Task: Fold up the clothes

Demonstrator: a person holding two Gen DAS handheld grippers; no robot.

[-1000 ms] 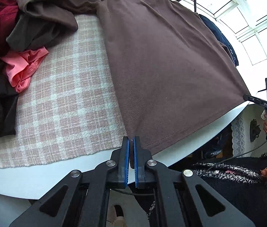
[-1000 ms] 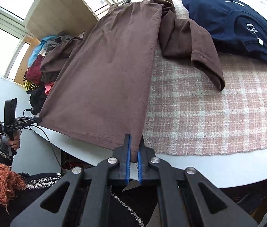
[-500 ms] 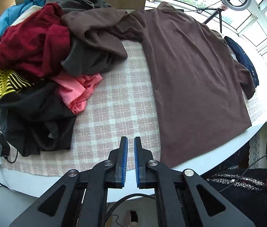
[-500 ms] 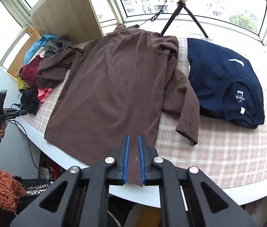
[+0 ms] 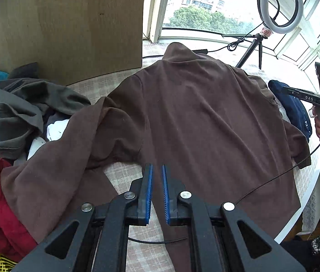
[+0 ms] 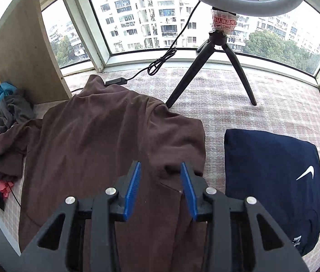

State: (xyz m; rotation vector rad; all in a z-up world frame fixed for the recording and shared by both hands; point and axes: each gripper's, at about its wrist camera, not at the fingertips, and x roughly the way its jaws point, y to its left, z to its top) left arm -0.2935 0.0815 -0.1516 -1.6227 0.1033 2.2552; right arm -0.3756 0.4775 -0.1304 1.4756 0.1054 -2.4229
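Right wrist view: right gripper (image 6: 160, 187) opening empty over brown shirt (image 6: 105, 149), hem released a second earlier; left gripper (image 5: 156, 193) narrowly parted, sleeves next

A brown long-sleeved shirt (image 5: 196, 122) lies spread flat, collar toward 12 o'clock, hem toward 6. Its sleeve at 9 o'clock trails onto a heap of unfolded clothes (image 5: 12, 117): grey, teal, dark red, pink. At 3 o'clock a navy garment (image 6: 273, 181) lies apparently folded, a white swoosh on it.
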